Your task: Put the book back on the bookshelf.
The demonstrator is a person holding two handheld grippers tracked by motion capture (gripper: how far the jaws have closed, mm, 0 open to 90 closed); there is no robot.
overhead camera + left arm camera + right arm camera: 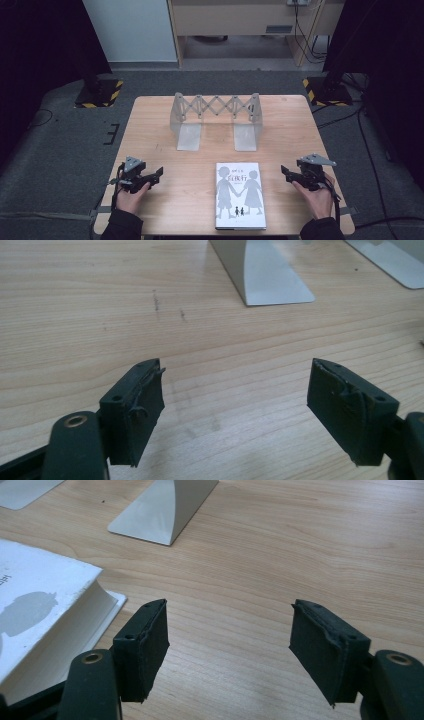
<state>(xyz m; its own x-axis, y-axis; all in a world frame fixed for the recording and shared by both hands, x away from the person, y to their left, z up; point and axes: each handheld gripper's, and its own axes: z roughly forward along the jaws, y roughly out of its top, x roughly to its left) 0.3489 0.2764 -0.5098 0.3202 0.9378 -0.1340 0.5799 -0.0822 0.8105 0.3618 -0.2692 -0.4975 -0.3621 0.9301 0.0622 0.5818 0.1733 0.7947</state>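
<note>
Seen from the high view: wooden table (165, 145) with a grey expandable book rack (216, 119) at upper centre and a white book (239, 195) lying flat at lower centre, between the left gripper (156, 176) at lower left and the right gripper (285, 173) at lower right, each held low over the tabletop by a hand entering from the bottom edge. Closer in the left gripper view: jaws spread wide over bare wood, gripping nothing, one rack foot (270, 275) at top centre. In the right gripper view: jaws likewise wide and empty, book corner (60, 605) at left just beside the left jaw, a rack foot (160, 512) at upper left.

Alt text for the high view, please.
A white book lies flat at the near edge of a wooden table, between the open left gripper and open right gripper. An expandable metal bookend rack stands farther back.
</note>
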